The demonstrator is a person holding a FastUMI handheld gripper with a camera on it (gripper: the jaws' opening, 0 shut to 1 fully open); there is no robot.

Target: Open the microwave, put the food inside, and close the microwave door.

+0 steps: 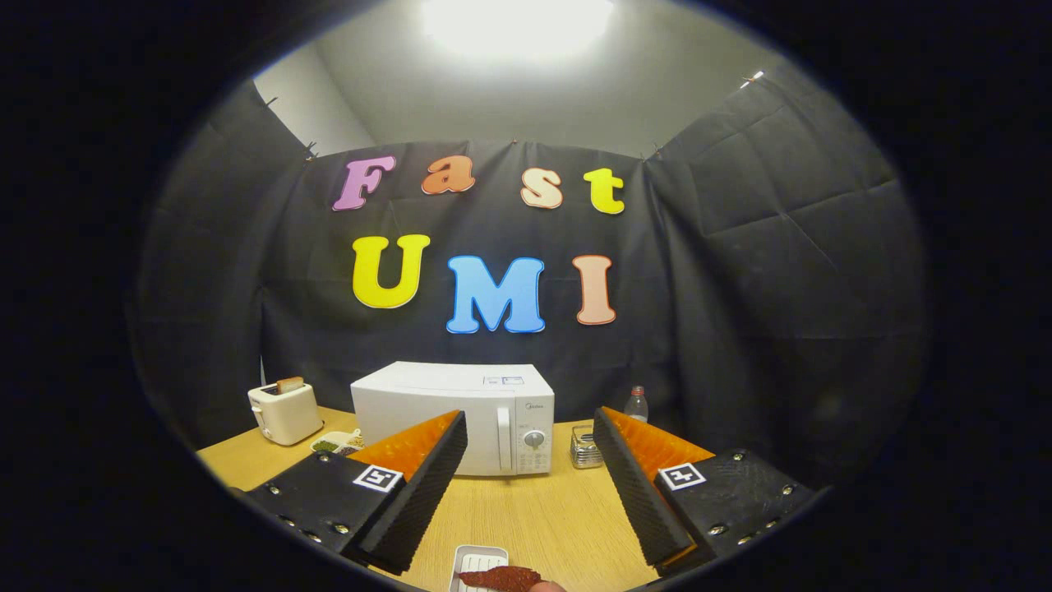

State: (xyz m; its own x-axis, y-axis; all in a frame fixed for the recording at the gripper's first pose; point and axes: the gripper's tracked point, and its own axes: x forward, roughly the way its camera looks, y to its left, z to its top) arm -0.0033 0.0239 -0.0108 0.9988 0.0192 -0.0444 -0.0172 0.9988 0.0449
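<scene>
Tongs are seen spread wide, their two fingers angled apart with bare surface between them and nothing pinched. Both fingers are held above the light wooden surface, and neither is touching anything.

Beyond the fingers, a white boxy microwave is set on the surface against the black cloth wall, its door shut. A vertical handle and a round dial with a panel of buttons are carried on the right part of its front. The left fingertip is seen overlapping the lower front of the door, though it cannot be told whether contact is made.

Nearest the camera, between the bases of the fingers, a small white rectangular tray is placed on the surface, and a flat piece of dark red food is laid across its near end. The food is well apart from the microwave.

To the left of the microwave, a cream-coloured toaster is set with a slice of browned bread standing in its slot. Just beside it, a small shallow dish with green contents is partly hidden by the left finger. To the right of the microwave, a small shiny metal container is seen, and behind it a clear plastic bottle with a red cap.
</scene>
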